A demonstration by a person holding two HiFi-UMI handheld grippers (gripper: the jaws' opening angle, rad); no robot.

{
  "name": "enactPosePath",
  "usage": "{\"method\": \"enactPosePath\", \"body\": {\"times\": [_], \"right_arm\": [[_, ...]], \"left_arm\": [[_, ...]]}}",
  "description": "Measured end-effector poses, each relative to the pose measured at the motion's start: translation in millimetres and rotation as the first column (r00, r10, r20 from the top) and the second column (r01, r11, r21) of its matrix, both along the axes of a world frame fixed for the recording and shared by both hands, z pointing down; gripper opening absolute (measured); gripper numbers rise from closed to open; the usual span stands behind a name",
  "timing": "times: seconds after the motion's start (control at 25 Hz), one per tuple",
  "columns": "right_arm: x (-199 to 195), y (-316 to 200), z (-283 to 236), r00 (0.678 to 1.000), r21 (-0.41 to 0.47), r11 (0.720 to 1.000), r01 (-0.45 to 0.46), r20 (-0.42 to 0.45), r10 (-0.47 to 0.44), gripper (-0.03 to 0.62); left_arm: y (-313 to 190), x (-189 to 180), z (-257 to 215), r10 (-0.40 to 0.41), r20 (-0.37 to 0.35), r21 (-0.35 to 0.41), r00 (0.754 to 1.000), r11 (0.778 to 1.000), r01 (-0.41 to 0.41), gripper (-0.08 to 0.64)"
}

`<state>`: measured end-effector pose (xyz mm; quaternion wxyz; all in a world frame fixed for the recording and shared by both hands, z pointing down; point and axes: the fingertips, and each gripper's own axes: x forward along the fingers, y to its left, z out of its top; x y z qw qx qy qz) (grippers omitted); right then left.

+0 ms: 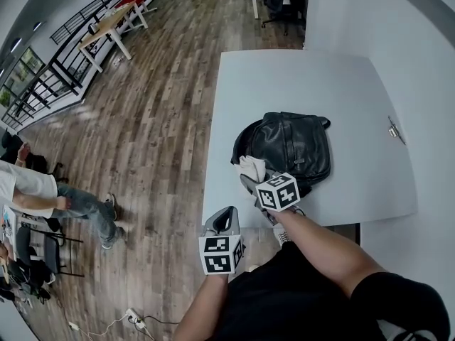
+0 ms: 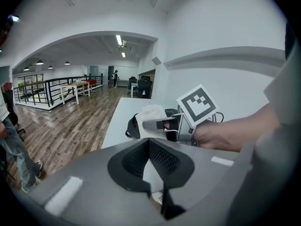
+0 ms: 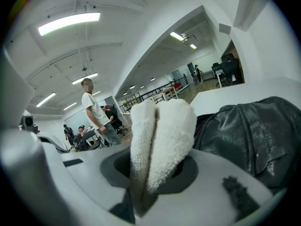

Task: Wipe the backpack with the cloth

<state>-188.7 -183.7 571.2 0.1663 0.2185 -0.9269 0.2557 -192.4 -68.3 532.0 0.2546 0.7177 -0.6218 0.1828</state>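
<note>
- Left tool [image 1: 223,222]: jaws together, nothing between; held at near corner of table, apart from bag.
- Right tool [image 1: 254,183]: clamped on white cloth [image 1: 250,168], folded wad standing past tips.
- Cloth sits at near-left edge of black backpack [image 1: 291,144]; contact likely, not certain.
- Backpack lies flat on white table [image 1: 298,77], toward front edge.
- Judged step: wiping stroke.
- Press with cloth wad, not bare tips.
- Long strokes away from body, across glossy top.
- Hold grip firm so cloth doesn't pull out.
- Bag may slide under push; left tool could pin it.
</note>
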Motion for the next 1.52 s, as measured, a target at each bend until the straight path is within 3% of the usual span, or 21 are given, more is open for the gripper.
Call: {"method": "enactPosePath", "body": {"times": [0.44,1.52], "right_arm": [[32,3,7,0.999,0.015,1.0,-0.017,-0.036,0.018,0.089],[162,-11,5,0.973,0.049,0.977,-0.21,-0.084,0.213,0.089]], "left_arm": [[-6,22,0,0.058,0.005,0.005,0.998,0.998,-0.059,0.008],[-22,108,2,0.262,-0.015,0.004,0.965,0.965,-0.262,0.008]]}}
